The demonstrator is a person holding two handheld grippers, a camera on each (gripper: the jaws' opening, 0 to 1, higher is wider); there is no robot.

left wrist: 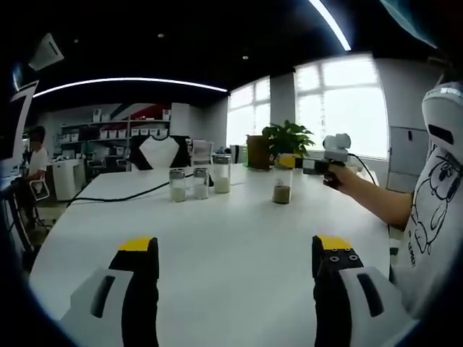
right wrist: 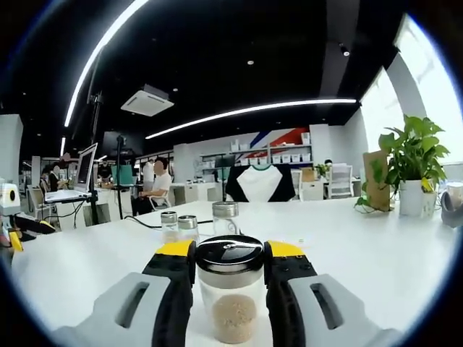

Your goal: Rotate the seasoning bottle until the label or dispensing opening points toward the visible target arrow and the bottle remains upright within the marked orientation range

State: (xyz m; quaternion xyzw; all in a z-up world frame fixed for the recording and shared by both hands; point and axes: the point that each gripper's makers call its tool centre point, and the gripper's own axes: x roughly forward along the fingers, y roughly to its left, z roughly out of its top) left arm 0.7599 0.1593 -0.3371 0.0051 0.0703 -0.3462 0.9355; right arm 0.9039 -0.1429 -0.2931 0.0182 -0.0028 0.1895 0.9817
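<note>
Seasoning bottle [right wrist: 230,293] upright on the white table [right wrist: 376,246], clamped at the neck between the right gripper [right wrist: 230,269] fingers, yellow tips pressed to either side just under the black-and-chrome lid. Clear glass, brown granules pooled at the bottom. Seen from the left gripper view as a small jar [left wrist: 282,184] well across the table, held from the right by the person's outstretched hand [left wrist: 346,177].

Left gripper [left wrist: 235,253] low over the near table edge, fingers spread wide apart with nothing between them.

Farther back on the table: three more shakers [right wrist: 188,225] in a loose cluster, two short and one taller, with pale contents, and a black cable [left wrist: 123,195] trailing past them. Potted plant [right wrist: 412,163] at the far right corner. Office shelving, desks and seated people beyond.

Target arrow and marked range not made out on the table; possibly hidden under the bottle or too faint to see.

Step in hand, by judgement: grasp secured, turn about to start or under way. Next move calls for twisting about the vertical axis, base flat, no tilting, grip firm enough not to slip.
</note>
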